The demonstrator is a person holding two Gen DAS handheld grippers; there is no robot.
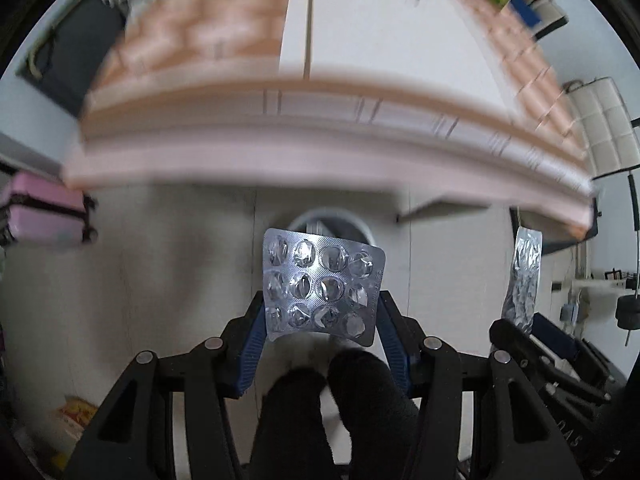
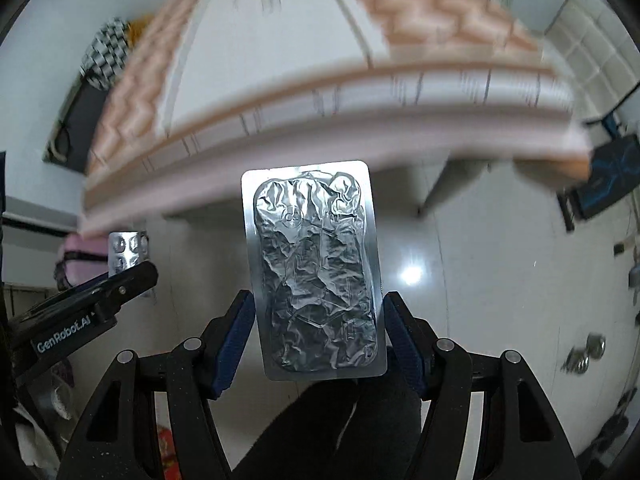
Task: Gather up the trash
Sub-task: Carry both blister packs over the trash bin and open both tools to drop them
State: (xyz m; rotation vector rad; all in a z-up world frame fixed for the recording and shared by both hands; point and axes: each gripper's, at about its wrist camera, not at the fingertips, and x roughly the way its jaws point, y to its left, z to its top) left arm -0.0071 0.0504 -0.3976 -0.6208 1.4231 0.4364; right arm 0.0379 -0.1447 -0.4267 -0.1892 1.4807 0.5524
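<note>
My left gripper (image 1: 320,320) is shut on an empty silver pill blister pack (image 1: 322,284), held upright by its side edges between the blue pads. My right gripper (image 2: 318,320) is shut on a second blister pack with crumpled foil (image 2: 316,272), also held by its edges. Each pack also shows in the other view: the foil pack at the right in the left wrist view (image 1: 522,276), the pill pack at the left in the right wrist view (image 2: 128,252). A round white bin (image 1: 332,220) stands on the floor just behind the left pack, mostly hidden.
A bed with a pink-and-white mattress edge (image 1: 320,128) fills the upper view over a glossy white floor (image 2: 460,280). A pink suitcase (image 1: 44,208) stands at the left. A black monitor (image 2: 608,176) is at the right. Small round objects (image 2: 584,354) lie on the floor.
</note>
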